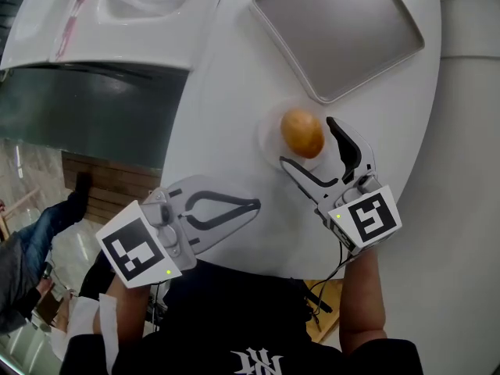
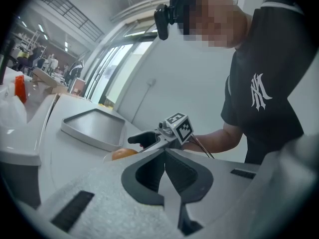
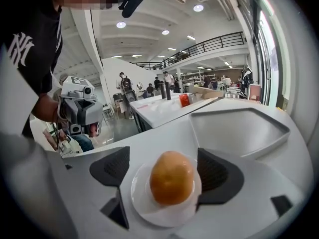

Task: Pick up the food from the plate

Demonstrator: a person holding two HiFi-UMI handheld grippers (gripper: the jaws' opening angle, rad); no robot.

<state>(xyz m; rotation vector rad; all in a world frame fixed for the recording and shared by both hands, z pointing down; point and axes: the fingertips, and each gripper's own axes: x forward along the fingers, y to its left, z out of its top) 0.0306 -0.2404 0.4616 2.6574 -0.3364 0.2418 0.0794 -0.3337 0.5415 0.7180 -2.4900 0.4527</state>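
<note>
At frame centre, the right gripper (image 1: 308, 145) holds its jaws wide apart on either side of the bread roll (image 1: 301, 131) on a small white plate (image 1: 269, 142). At lower left, the left gripper (image 1: 254, 205) has its jaws together.

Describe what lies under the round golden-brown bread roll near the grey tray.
A small round white plate sits under the round golden-brown bread roll, on the white table. The plate's rim shows beside the roll; its centre is covered by the roll.

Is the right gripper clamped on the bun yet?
No, the right gripper's jaws stand wide open either side of the bun, which sits on its plate.
</note>
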